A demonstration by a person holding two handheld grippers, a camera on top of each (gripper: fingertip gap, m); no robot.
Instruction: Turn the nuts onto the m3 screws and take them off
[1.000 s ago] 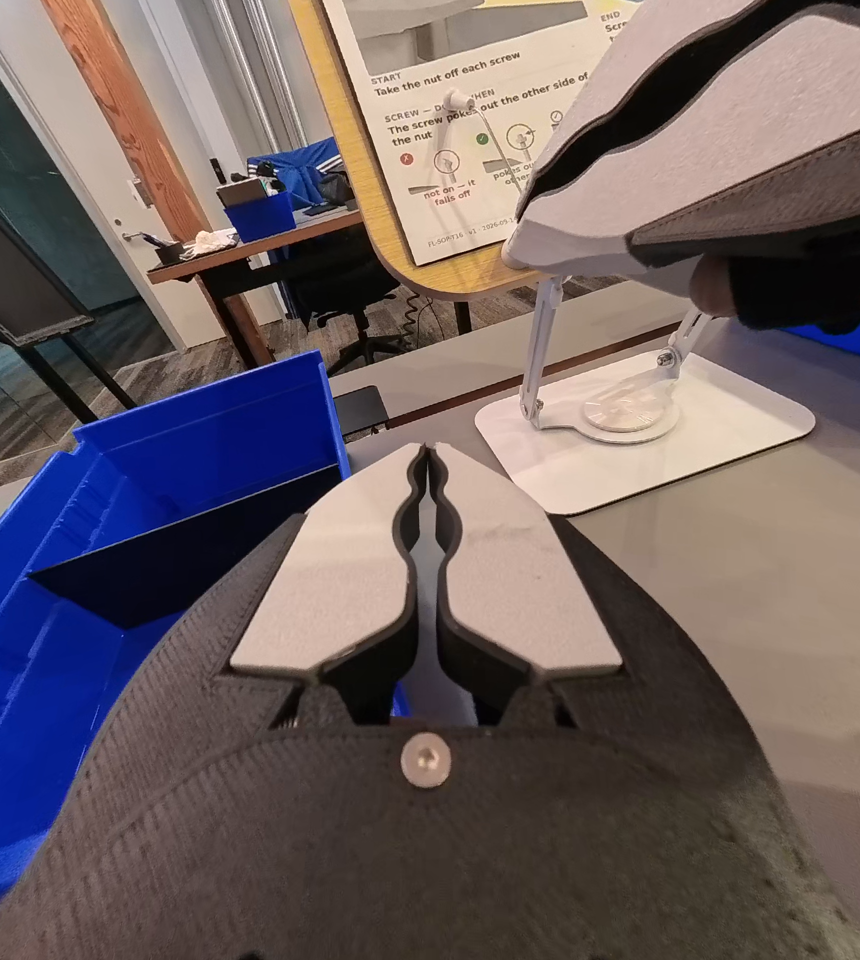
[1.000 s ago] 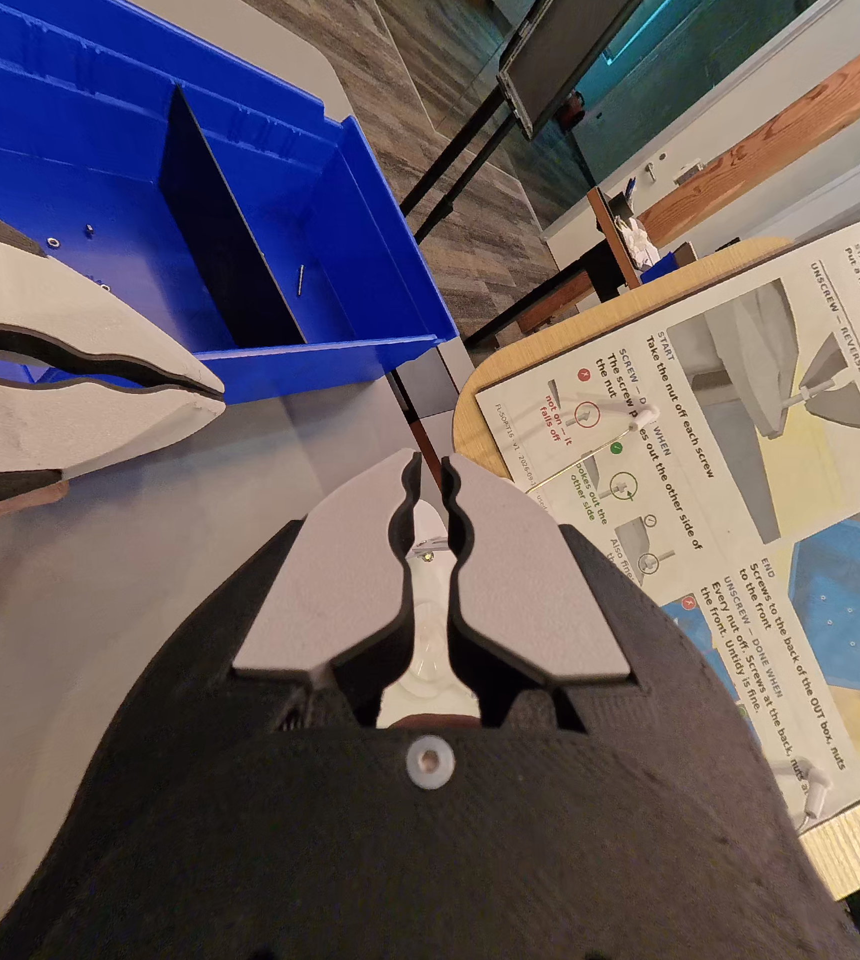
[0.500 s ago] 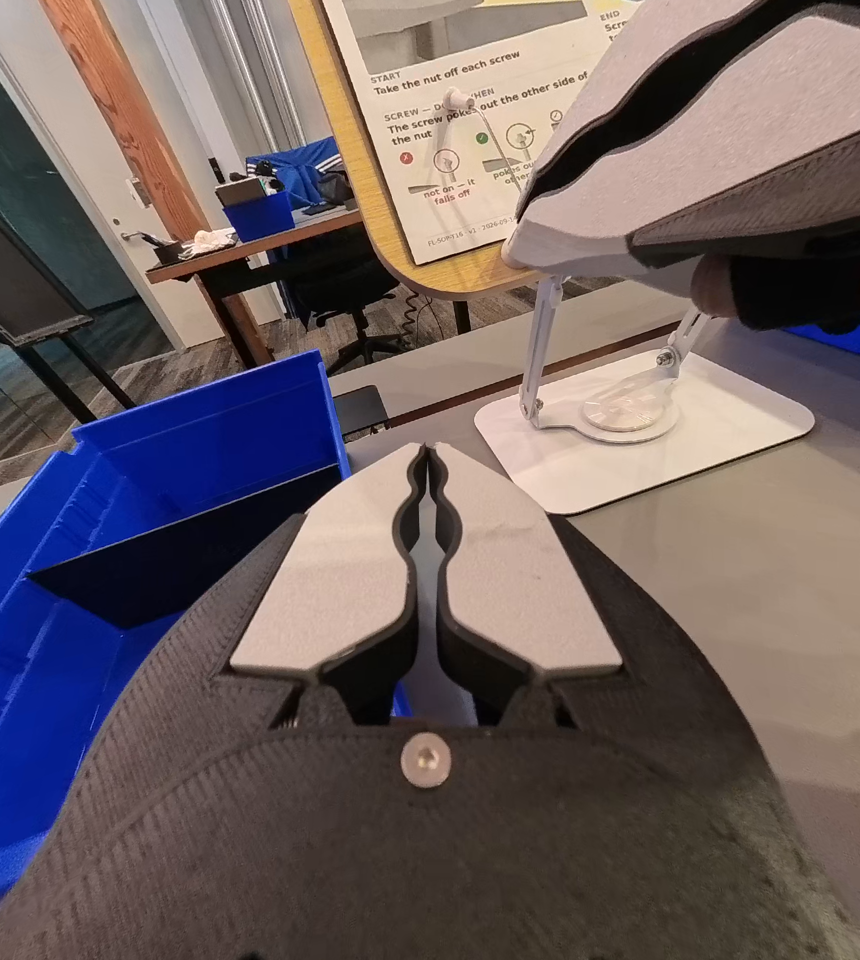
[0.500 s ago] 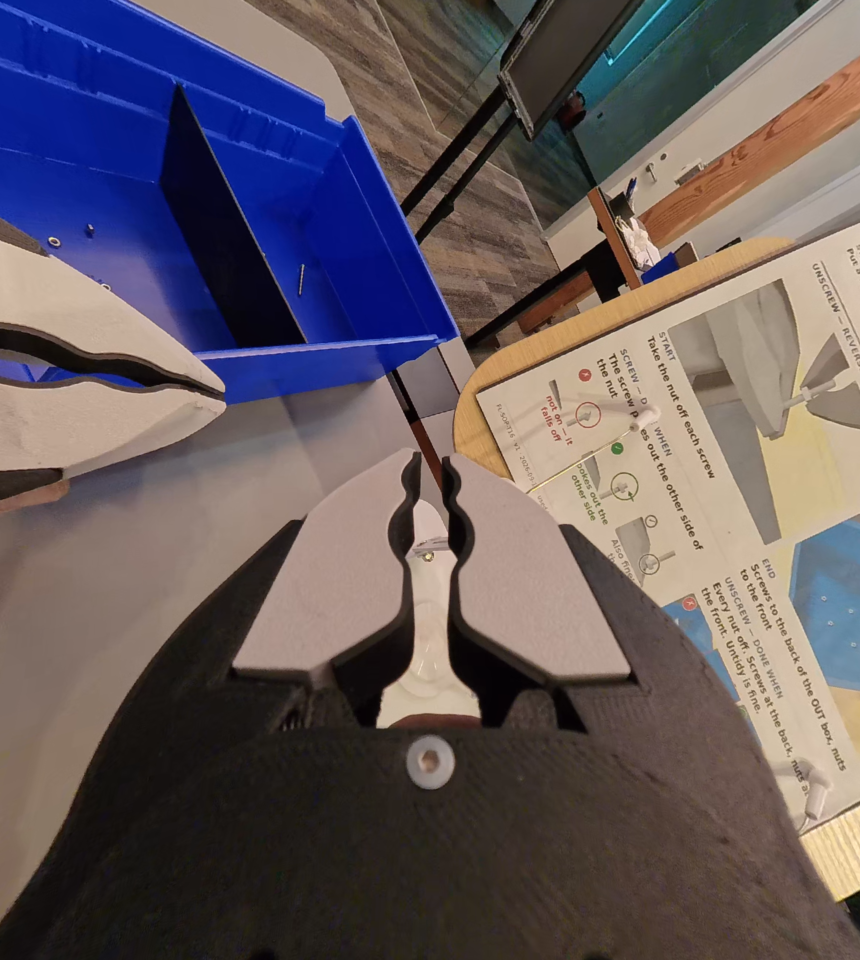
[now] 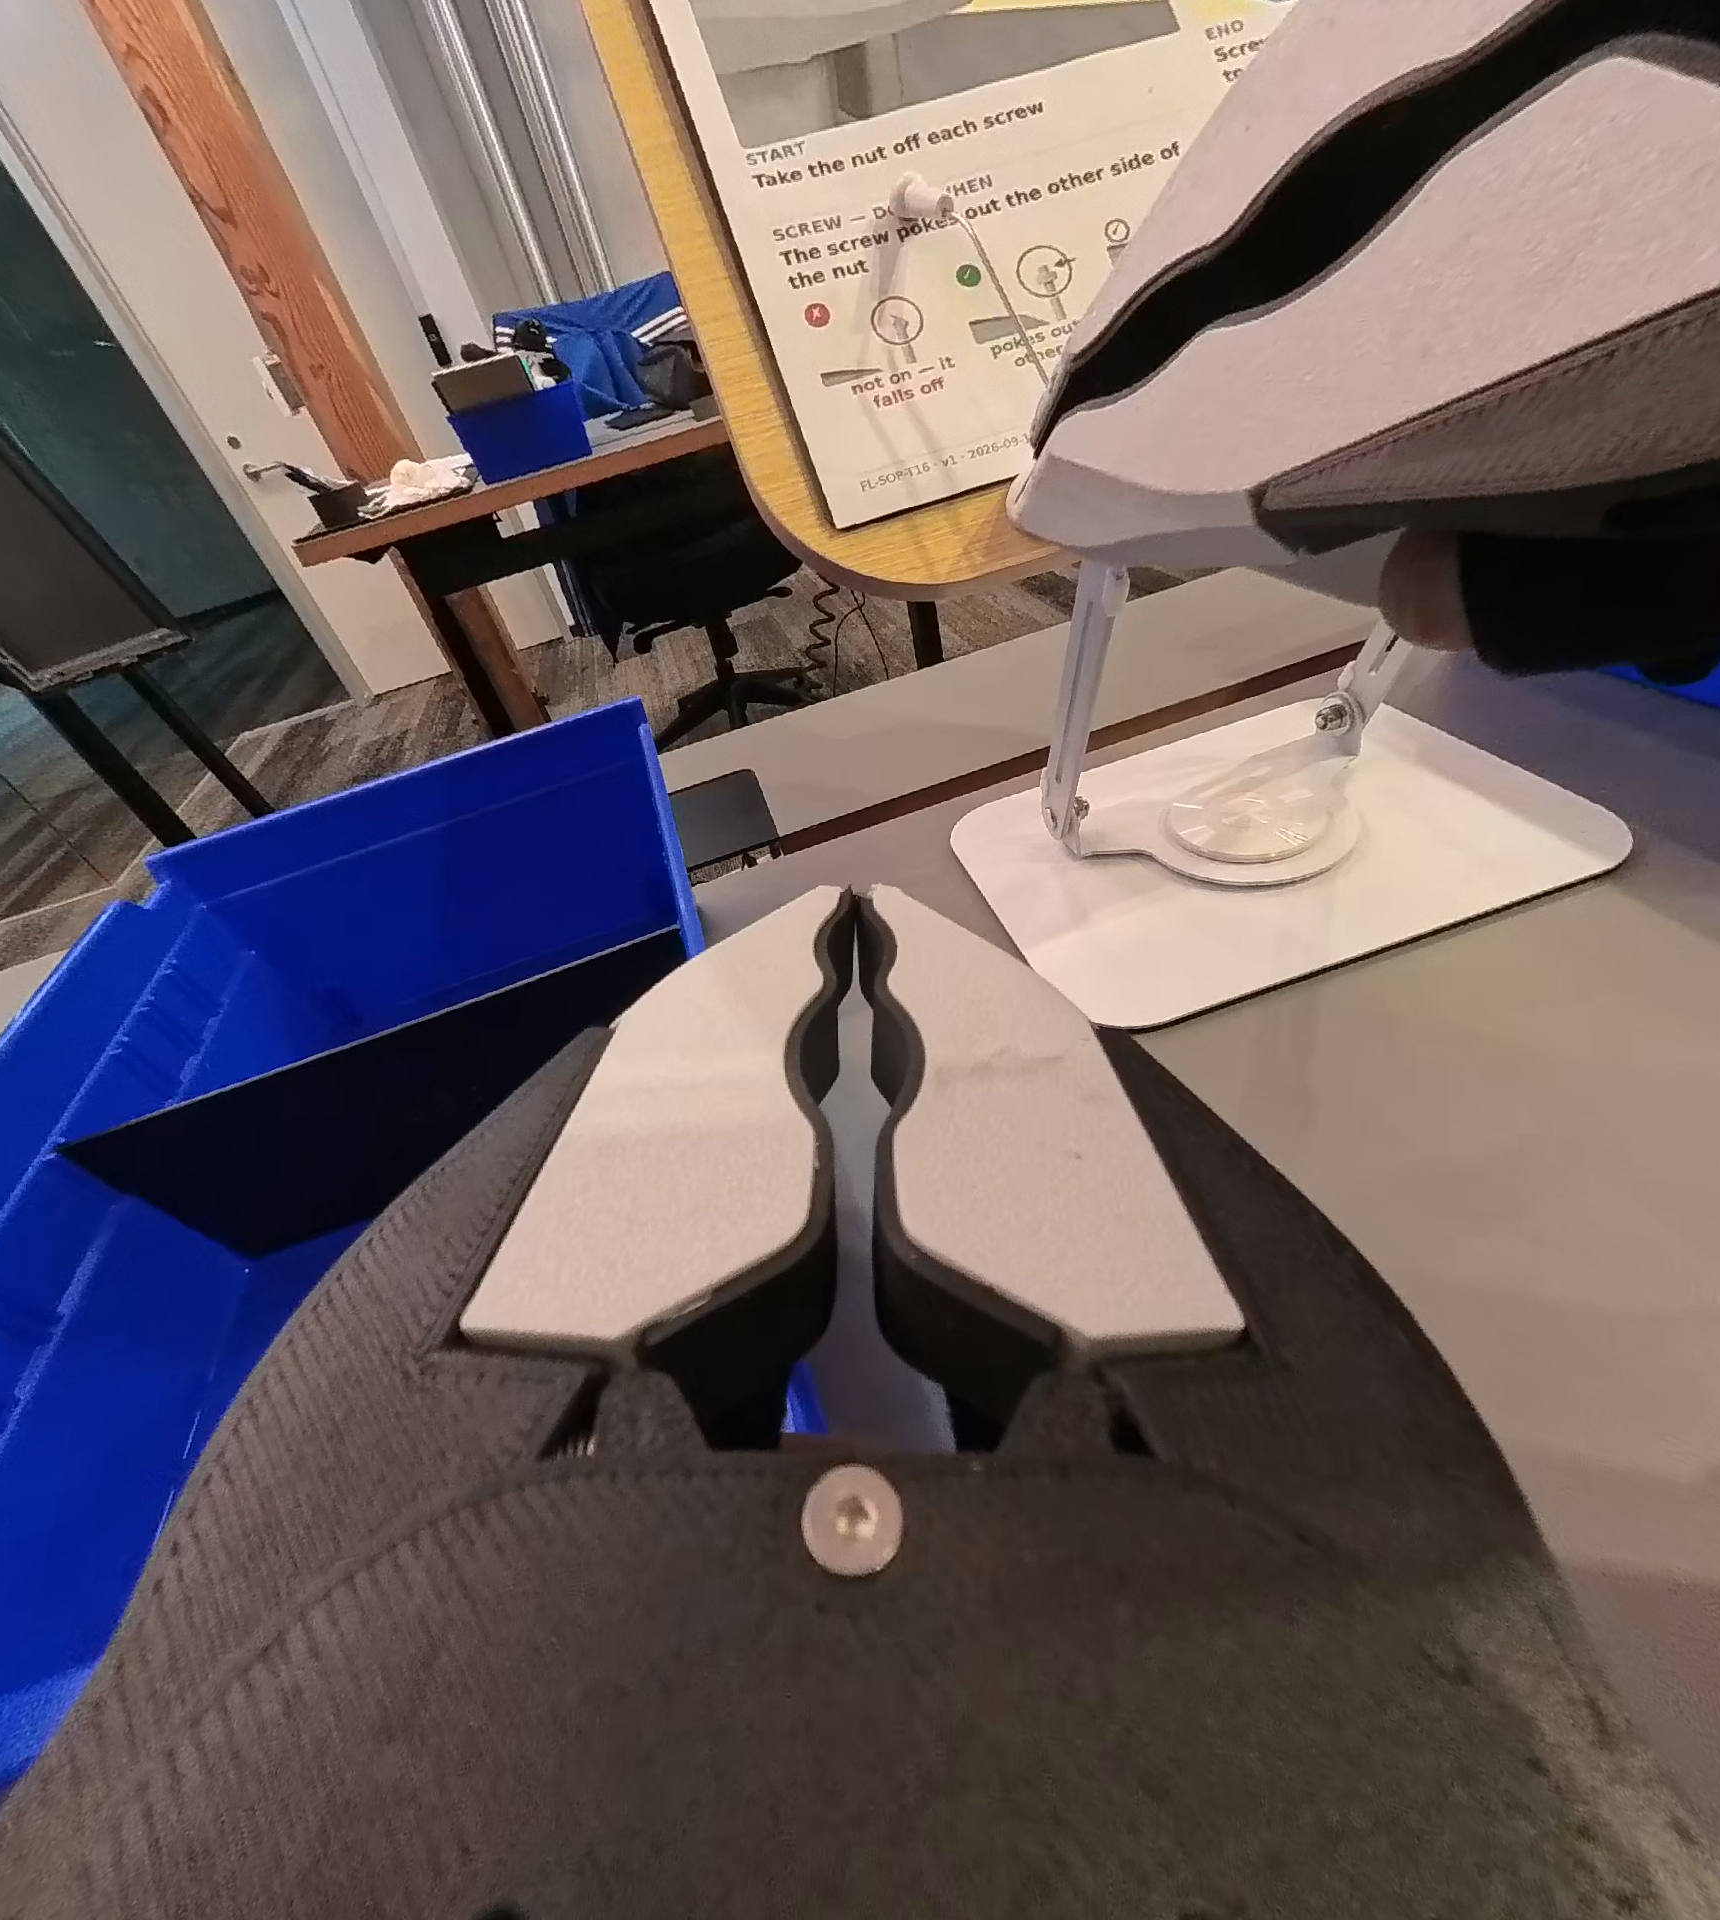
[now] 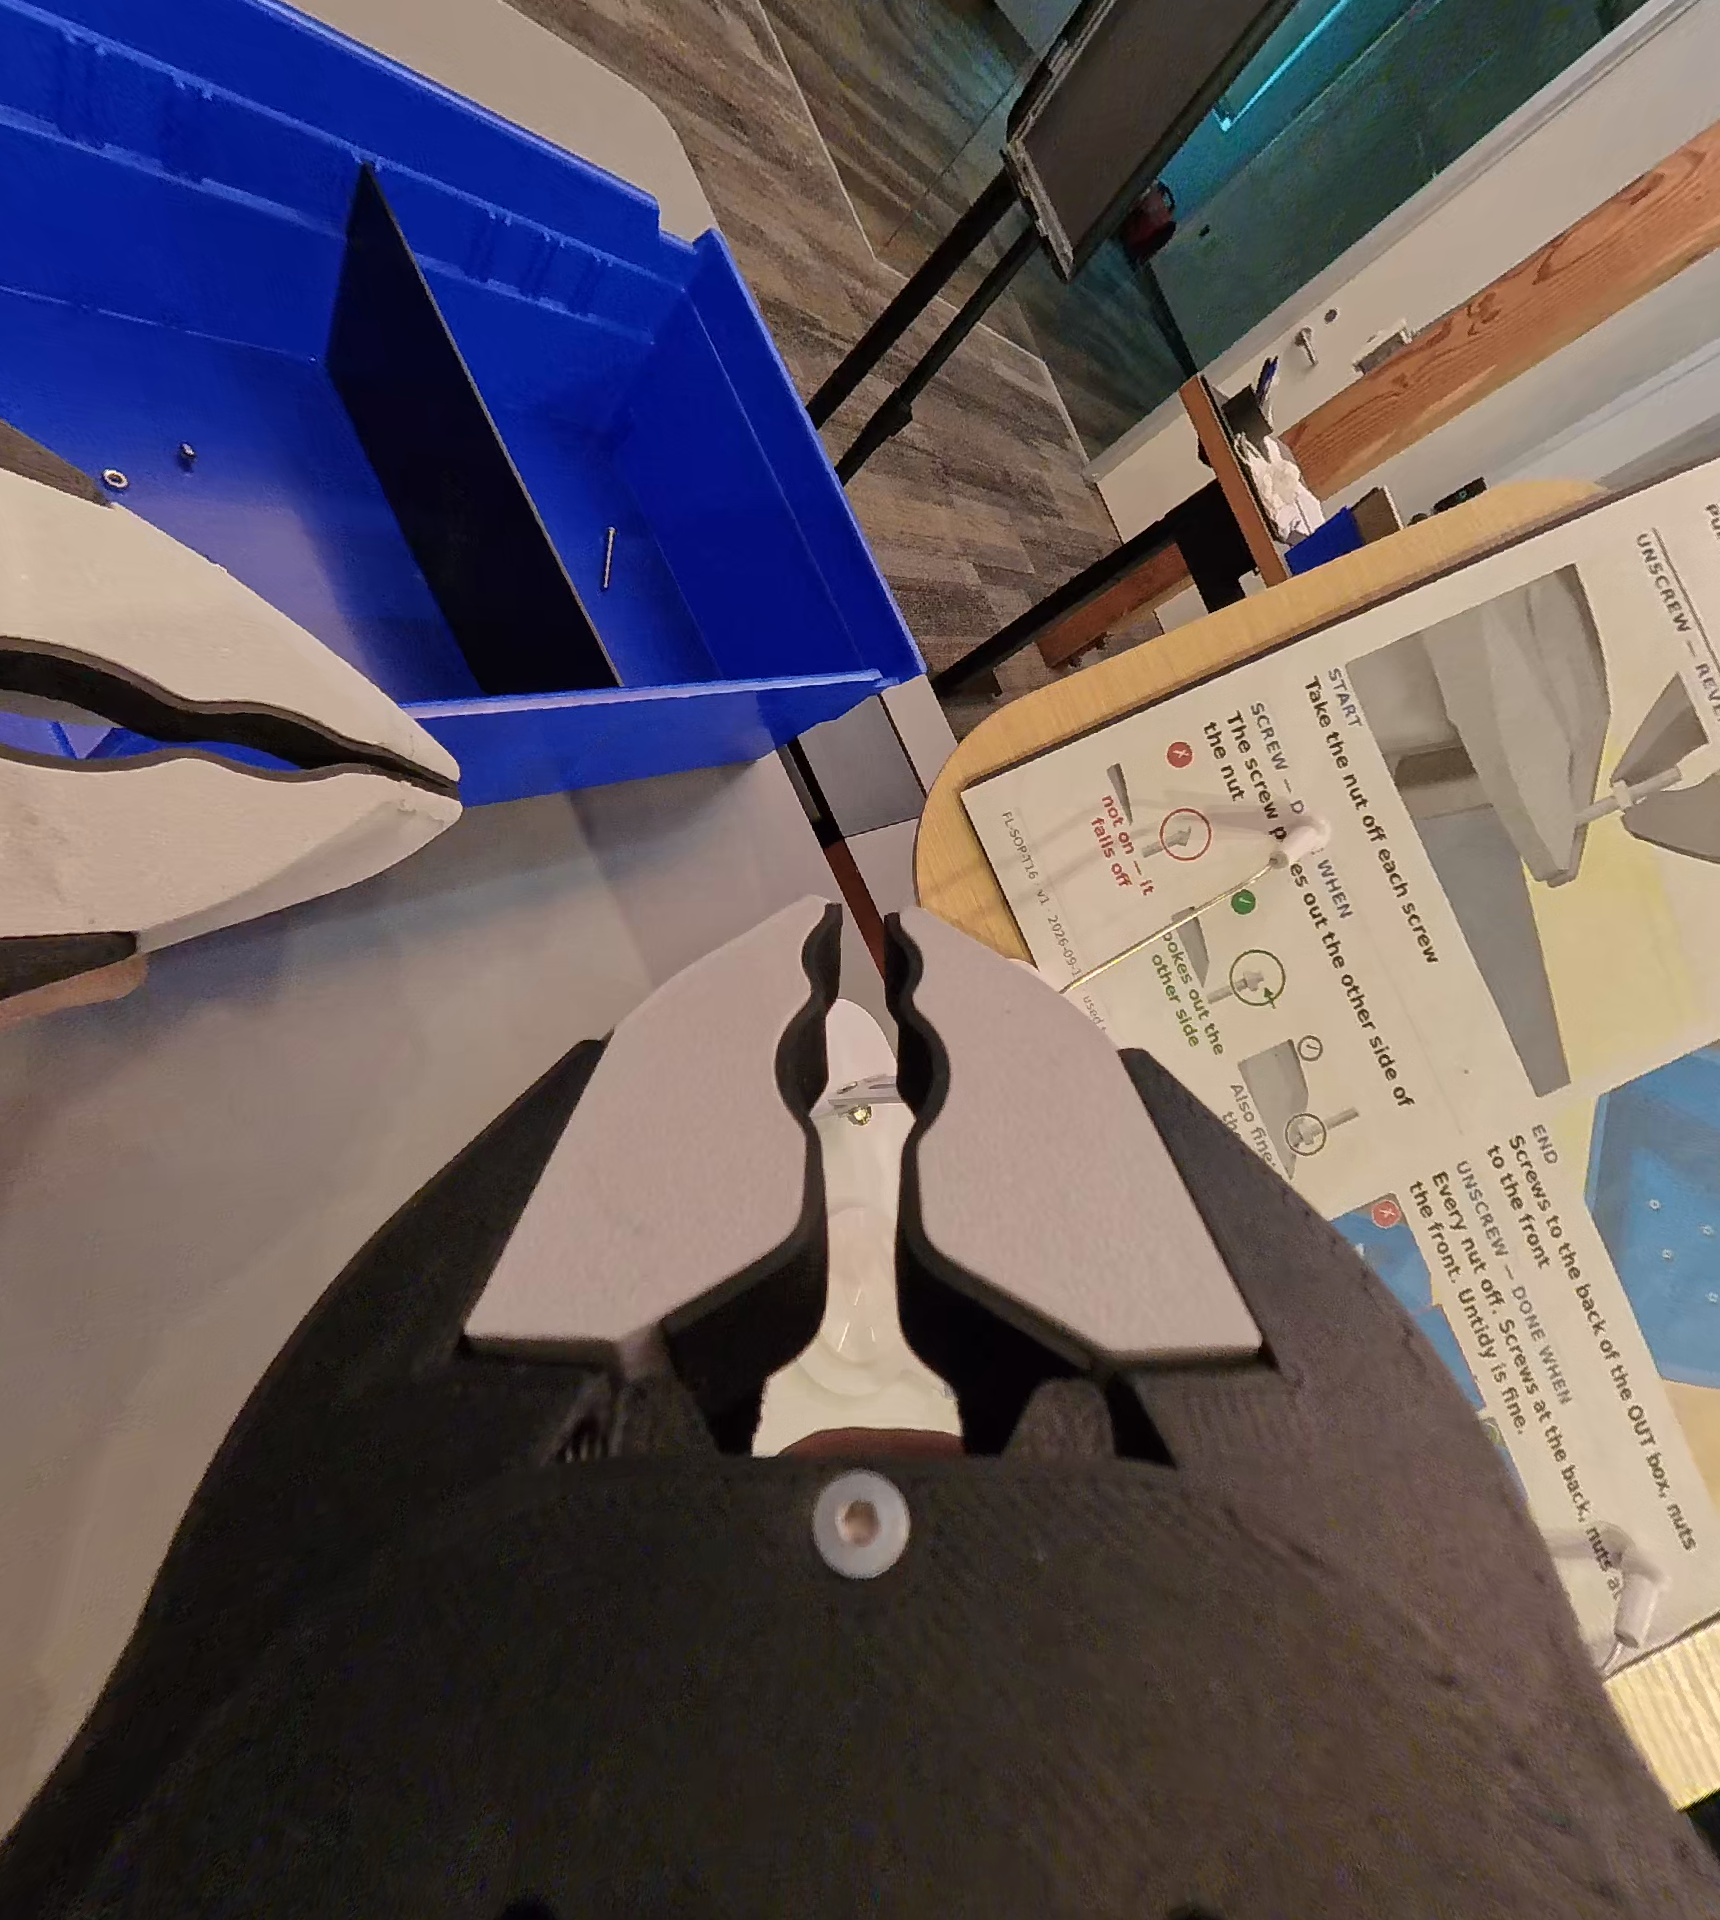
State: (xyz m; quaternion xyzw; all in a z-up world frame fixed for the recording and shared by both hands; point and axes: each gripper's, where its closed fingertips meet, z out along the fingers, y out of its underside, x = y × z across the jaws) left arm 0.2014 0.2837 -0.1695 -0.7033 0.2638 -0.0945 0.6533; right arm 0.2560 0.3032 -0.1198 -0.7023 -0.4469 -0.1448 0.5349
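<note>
With both the left gripper and right gripper clenched empty, the bin's slim screw looked light, slippery, best pinched mid-shaft.

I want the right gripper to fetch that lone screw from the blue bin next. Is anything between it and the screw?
Nothing visible blocks it. The screw lies alone in the far compartment of the blue bin; only the bin's near wall must be cleared. The left gripper sits off to the side. The right gripper holds nothing.
</note>
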